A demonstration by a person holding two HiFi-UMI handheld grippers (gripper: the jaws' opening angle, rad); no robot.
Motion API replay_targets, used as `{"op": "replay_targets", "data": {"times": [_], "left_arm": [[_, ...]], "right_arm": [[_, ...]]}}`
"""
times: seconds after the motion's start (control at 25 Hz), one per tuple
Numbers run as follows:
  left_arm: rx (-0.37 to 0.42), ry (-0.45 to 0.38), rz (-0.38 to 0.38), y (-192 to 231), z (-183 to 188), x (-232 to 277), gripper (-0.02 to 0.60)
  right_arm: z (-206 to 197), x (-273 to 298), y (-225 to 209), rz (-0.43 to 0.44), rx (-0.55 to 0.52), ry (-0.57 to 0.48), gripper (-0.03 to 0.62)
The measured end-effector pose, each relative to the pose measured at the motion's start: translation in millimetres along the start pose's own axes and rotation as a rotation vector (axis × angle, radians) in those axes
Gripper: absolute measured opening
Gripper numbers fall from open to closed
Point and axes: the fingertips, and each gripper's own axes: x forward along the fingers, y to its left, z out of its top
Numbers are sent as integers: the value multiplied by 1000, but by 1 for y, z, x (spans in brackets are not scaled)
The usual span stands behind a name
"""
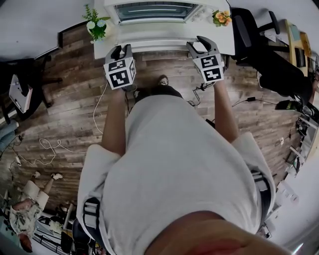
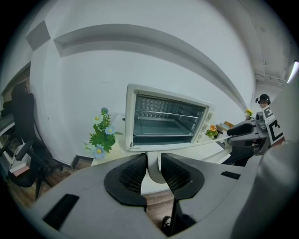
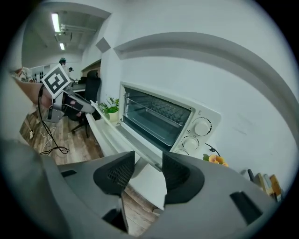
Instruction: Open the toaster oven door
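Looking down in the head view, the toaster oven (image 1: 154,11) sits on a white table (image 1: 222,37) straight ahead of both grippers. Its mouth faces the person and its door (image 1: 158,44) is swung down flat toward them, so the task reads as done or nearly so. The left gripper (image 1: 122,47) and the right gripper (image 1: 198,42) meet the door's near edge, one toward each end. I judge this keeps the door from twisting on its hinge. In the left gripper view, the jaws are closed on a pale rounded piece hanging just under that edge, most likely the handle (image 2: 154,167), and this grip is what controls the door. Just beyond the jaws the door shows edge-on as a thin white bar running off to the right, as far as the right gripper, with the open cavity and its racks above. In the right gripper view, the jaws stand wide apart. A pale surface lies between them, door or table I cannot tell, but neither pad presses on it, so this gripper holds nothing. The door lies about level with its inner face up. Its hinge is on the far side at the oven's base and its free edge points back at the grippers. Its long axis runs side to side from one gripper toward the other, parallel to the oven's front.
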Motion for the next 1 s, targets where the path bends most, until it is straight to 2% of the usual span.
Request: {"op": "replay_targets", "data": {"times": [0.24, 0.52, 0.72, 1.0], "left_arm": [[11, 24, 0, -1, -6, -1, 115], [68, 8, 41, 10, 1, -15, 192], [133, 17, 49, 15, 9, -24, 196], [167, 14, 6, 10, 12, -32, 216]], "right_arm": [[-5, -1, 3, 2, -8, -2, 184], [0, -1, 0, -17, -11, -31, 184], [1, -1, 0, -23, -9, -37, 186], [-1, -2, 0, -26, -9, -43, 186]]}}
